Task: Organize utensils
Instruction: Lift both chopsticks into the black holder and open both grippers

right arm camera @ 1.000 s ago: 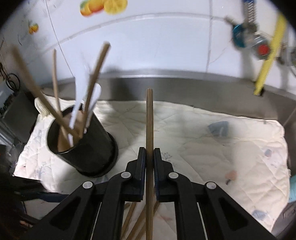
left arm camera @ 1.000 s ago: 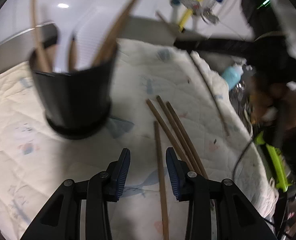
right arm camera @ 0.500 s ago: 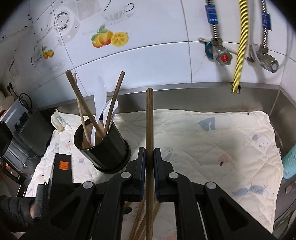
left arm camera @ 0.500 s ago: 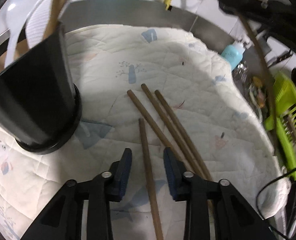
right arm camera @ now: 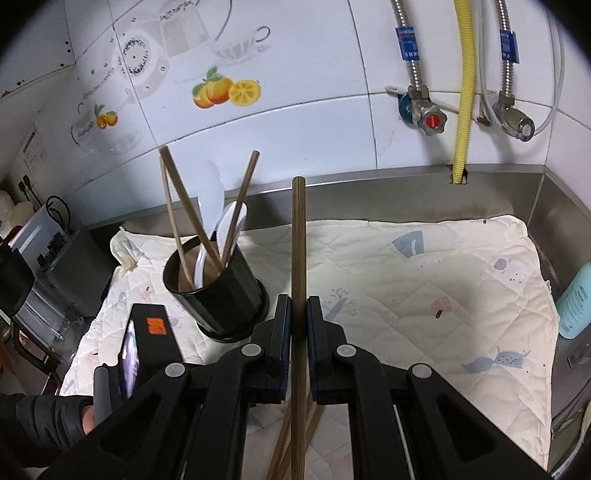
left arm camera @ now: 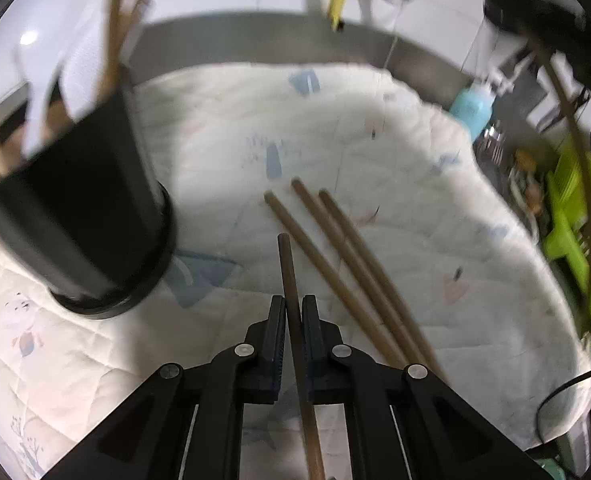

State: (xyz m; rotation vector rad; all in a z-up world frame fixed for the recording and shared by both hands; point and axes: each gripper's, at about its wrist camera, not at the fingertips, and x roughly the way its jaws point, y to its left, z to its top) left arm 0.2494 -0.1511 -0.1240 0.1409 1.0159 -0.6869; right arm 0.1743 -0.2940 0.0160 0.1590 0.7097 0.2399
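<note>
In the left wrist view my left gripper is shut on a brown chopstick lying on the white quilted mat. Three more chopsticks lie side by side just right of it. The black utensil cup stands close on the left with chopsticks in it. In the right wrist view my right gripper is shut on another chopstick and holds it upright above the mat. The cup, holding chopsticks and white spoons, stands left of it.
A blue bottle stands at the mat's right edge, also seen in the left wrist view. A green rack is at the far right. The tiled wall has pipes and valves. Dark appliances crowd the left.
My left gripper has closed on the chopstick that lay between its open fingers. My right gripper, still holding its chopstick, has risen and drawn back from the cup.
</note>
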